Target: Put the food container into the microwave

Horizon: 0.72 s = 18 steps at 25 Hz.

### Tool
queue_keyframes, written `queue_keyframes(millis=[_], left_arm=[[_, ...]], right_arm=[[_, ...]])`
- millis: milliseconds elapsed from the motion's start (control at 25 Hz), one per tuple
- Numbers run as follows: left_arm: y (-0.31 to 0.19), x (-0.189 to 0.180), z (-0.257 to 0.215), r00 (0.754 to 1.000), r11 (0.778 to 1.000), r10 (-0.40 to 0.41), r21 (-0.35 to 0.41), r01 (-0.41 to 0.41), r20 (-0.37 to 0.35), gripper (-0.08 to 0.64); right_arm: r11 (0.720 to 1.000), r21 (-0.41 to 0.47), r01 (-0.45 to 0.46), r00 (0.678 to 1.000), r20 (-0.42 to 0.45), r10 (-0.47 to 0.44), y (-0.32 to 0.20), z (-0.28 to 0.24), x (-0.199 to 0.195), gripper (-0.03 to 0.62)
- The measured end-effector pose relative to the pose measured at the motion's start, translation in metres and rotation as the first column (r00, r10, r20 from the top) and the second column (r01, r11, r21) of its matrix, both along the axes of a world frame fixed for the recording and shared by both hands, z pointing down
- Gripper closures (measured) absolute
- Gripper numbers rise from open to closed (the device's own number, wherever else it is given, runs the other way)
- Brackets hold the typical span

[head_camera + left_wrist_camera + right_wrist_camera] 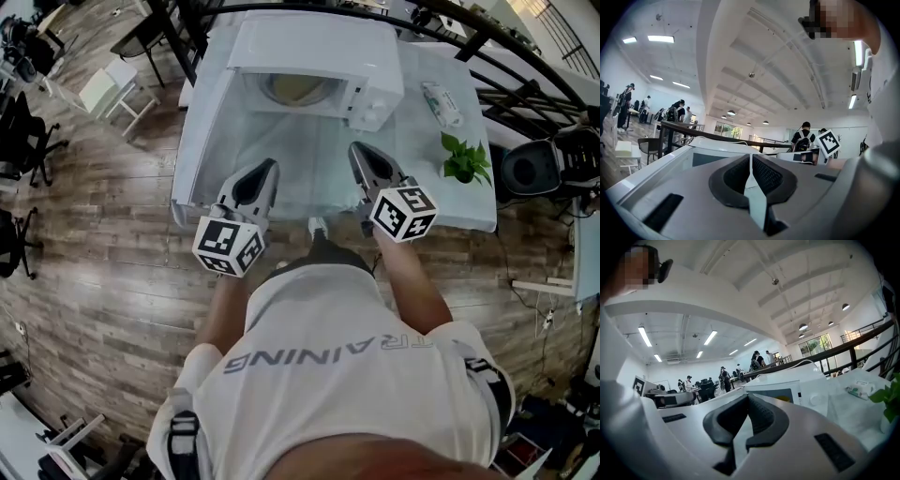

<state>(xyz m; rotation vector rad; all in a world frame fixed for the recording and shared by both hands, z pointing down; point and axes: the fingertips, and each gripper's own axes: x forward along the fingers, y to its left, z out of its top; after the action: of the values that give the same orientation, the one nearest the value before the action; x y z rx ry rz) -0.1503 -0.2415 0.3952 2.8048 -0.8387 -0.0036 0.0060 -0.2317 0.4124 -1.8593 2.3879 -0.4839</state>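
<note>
Both claws hang in front of the microwave [319, 52], over the desk [309, 169]. The left claw [270, 167] has its jaws pressed together with nothing between them, and the right claw [356, 150] is the same. The food container [293, 89] sits inside the microwave. It shows only as a dim yellowish shape behind the front window, its outline hard to make out. A packet [441, 103] and a small plant [466, 157] lie right of the microwave.

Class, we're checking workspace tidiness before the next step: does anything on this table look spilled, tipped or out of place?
Nothing stands out. The microwave sits square on the table, the potted plant stands upright, and the packet lies flat beside the microwave. No spill shows.
</note>
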Motion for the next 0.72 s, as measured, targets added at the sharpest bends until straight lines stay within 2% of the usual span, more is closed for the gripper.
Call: queue_keyframes(millis=[200, 720], left_arm=[[0.006, 0.011, -0.012, 1.000, 0.999, 0.019, 0.031, -0.019, 0.003, 0.515], [0.017, 0.010, -0.016, 0.999, 0.999, 0.036, 0.019, -0.036, -0.006, 0.515]], right_arm=[[0.999, 0.046, -0.023, 0.998, -0.053, 0.026, 0.023, -0.020, 0.013, 0.569], [0.997, 0.073, -0.006, 0.999, -0.048, 0.009, 0.038, -0.030, 0.009, 0.569]])
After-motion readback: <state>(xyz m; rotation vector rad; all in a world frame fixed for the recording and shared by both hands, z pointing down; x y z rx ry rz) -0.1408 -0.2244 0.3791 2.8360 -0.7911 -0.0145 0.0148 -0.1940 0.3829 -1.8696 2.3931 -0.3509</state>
